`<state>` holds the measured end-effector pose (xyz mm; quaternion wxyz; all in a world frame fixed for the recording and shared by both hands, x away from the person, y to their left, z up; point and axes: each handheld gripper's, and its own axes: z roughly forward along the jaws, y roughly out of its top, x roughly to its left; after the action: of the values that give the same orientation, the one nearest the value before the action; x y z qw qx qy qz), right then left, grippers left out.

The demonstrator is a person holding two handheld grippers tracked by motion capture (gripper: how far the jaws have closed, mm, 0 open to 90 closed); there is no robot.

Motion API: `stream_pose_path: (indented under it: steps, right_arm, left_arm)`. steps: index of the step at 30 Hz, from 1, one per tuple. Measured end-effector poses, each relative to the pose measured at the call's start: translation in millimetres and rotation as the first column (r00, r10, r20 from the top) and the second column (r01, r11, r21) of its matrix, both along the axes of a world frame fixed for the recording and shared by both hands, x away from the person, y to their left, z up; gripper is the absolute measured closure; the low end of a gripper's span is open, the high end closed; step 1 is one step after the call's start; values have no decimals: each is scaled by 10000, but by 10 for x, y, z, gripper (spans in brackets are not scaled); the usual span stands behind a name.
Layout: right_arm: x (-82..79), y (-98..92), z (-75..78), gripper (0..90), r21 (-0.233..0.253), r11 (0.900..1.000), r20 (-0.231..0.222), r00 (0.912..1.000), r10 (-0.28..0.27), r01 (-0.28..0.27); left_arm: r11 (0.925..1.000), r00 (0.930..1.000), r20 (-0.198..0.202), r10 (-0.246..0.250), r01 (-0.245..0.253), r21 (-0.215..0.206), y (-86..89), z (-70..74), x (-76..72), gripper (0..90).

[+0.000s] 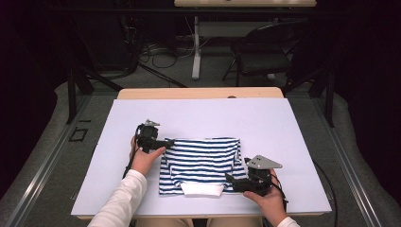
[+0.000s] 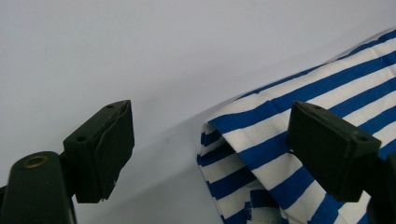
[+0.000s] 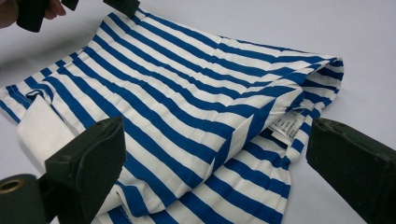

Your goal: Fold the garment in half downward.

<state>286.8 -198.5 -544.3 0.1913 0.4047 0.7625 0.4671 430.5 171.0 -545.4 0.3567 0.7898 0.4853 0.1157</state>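
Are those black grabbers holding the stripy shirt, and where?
Nothing is held. The left hand-held gripper gapes open at the folded striped shirt's corner; the right hand-held gripper is open over its edge.

One folded blue-and-white striped cloth garment (image 1: 201,164) lies on one pale lavender rectangular board (image 1: 265,118); two black handheld grippers flank the garment.

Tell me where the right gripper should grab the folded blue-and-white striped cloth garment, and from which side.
Best guess: take the blue-and-white striped cloth garment at its near right corner, where the folded layers stack by the small white label. Come in low from the right edge, along the white table surface, so one jaw can slide under the stack. The right gripper is already open astride that corner.
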Motion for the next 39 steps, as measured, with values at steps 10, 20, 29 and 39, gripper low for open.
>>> stream_pose_path:
  steps: [10,20,29,39]
  right_arm:
    - [1,0,-1,56,-8,10000,6,10000,10,-10]
    - [30,-8,0,75,2,10000,-19,10000,96,-96]
    - [104,-32,23,97,67,10000,-55,10000,22,-22]
    - [434,-27,134,148,-262,9995,-307,9994,-176,168]
  left_arm:
    - [9996,10000,31,-42,41,286,-20,-53,28,312]
    - [9982,9990,-92,-433,436,412,-83,-103,33,515]
    - [9959,9980,50,-624,619,666,-135,-103,1,697]
    - [9968,9977,-72,-670,673,425,-114,-92,1,814]
